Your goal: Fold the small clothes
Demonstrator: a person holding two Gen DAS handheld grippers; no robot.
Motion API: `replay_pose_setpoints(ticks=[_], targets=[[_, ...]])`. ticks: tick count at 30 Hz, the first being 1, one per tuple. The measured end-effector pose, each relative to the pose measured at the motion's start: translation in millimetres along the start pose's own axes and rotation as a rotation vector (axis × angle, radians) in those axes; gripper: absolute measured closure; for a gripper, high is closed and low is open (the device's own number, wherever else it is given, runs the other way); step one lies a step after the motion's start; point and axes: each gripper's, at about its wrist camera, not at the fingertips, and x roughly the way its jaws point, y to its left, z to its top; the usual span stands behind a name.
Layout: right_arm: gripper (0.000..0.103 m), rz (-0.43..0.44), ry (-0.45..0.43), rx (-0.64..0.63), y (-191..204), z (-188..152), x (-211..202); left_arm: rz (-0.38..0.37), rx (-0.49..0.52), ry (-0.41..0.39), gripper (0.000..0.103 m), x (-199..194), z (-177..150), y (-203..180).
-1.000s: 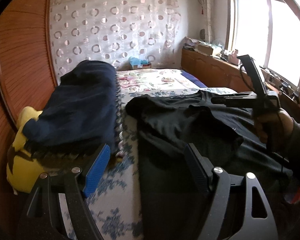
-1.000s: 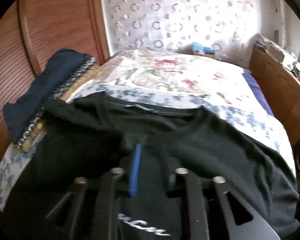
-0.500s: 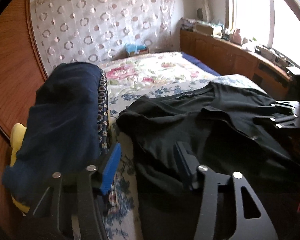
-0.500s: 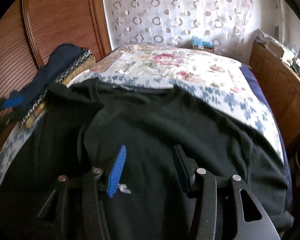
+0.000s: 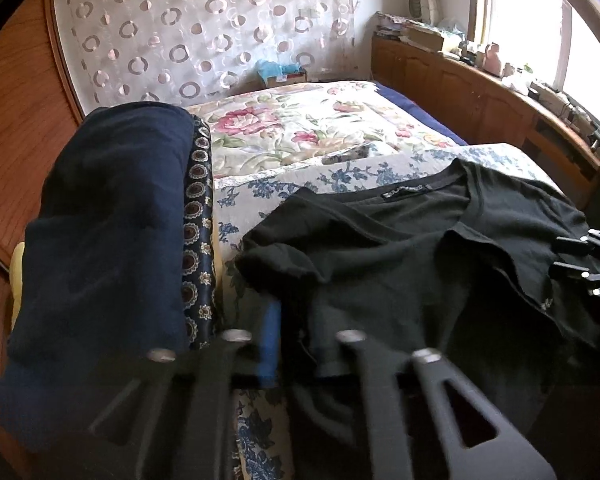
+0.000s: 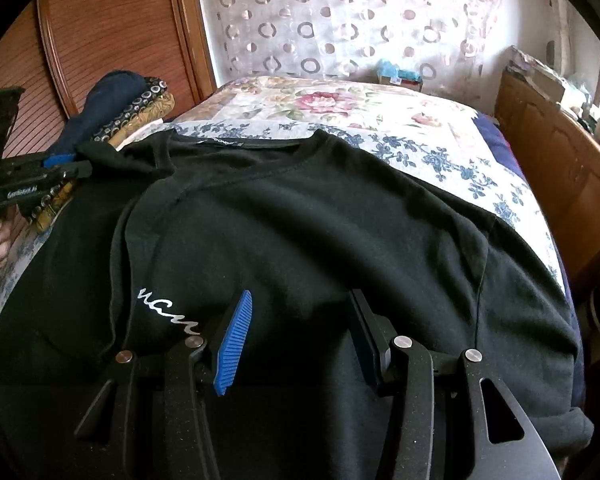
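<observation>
A black T-shirt lies spread on the bed with its collar toward the far end and white script showing on a turned-over part. My left gripper is at the shirt's left edge by the sleeve, shut on a bunch of the black cloth. My right gripper hovers low over the middle of the shirt. It is open: its blue pad and black pad stand well apart with only flat cloth under them.
The bed has a flowered cover. A pile of folded navy and patterned clothes sits on its left side against the wooden wardrobe. A wooden cabinet runs along the right below the window.
My left gripper slid right from beside the navy pile to the shirt's left edge and closed on it. My right gripper opened off the cloth it pinched and shifted over the shirt.
</observation>
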Motion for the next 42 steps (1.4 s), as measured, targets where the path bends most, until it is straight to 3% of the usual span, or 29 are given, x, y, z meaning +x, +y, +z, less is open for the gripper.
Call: replay_pose_setpoints(ticks=[4, 9, 13, 17, 21, 23, 25, 30, 31, 35, 37, 42], targets=[[0.052, 0.010, -0.004, 0.011, -1, -3, -3, 0.010, -0.008, -0.051, 0.098, -22, 12, 16], [0.052, 0.008, -0.003, 0.012, -1, -3, -4, 0.089, -0.018, -0.100, 0.098, -44, 37, 48], [0.052, 0.006, -0.003, 0.012, -1, -4, -5, 0.127, -0.005, -0.074, 0.098, -41, 54, 71], [0.052, 0.000, -0.002, 0.006, 0, -4, -6, 0.144, 0.019, -0.037, 0.098, -29, 52, 76], [0.051, -0.001, -0.001, 0.004, 0, -4, -7, 0.117, 0.011, -0.079, 0.094, -36, 42, 71], [0.051, -0.002, -0.002, 0.005, 1, -4, -7, 0.108, 0.014, -0.111, 0.090, -45, 35, 69], [0.051, -0.003, -0.001, 0.003, 1, -4, -8, 0.107, 0.018, -0.157, 0.079, -57, 29, 66], [0.049, -0.008, 0.001, -0.007, 2, -4, -9, 0.041, 0.017, -0.252, 0.072, -89, 14, 52], [0.049, -0.008, 0.001, -0.009, 2, -4, -9, 0.024, 0.012, -0.271, 0.062, -96, 10, 49], [0.048, -0.013, 0.002, -0.016, 3, -4, -10, -0.024, 0.006, -0.319, 0.052, -113, -1, 36], [0.048, -0.017, 0.003, -0.021, 3, -4, -10, -0.019, 0.015, -0.341, 0.039, -119, -6, 28], [0.047, -0.029, 0.006, -0.035, 4, -4, -10, 0.013, 0.040, -0.387, 0.025, -125, -18, 6]])
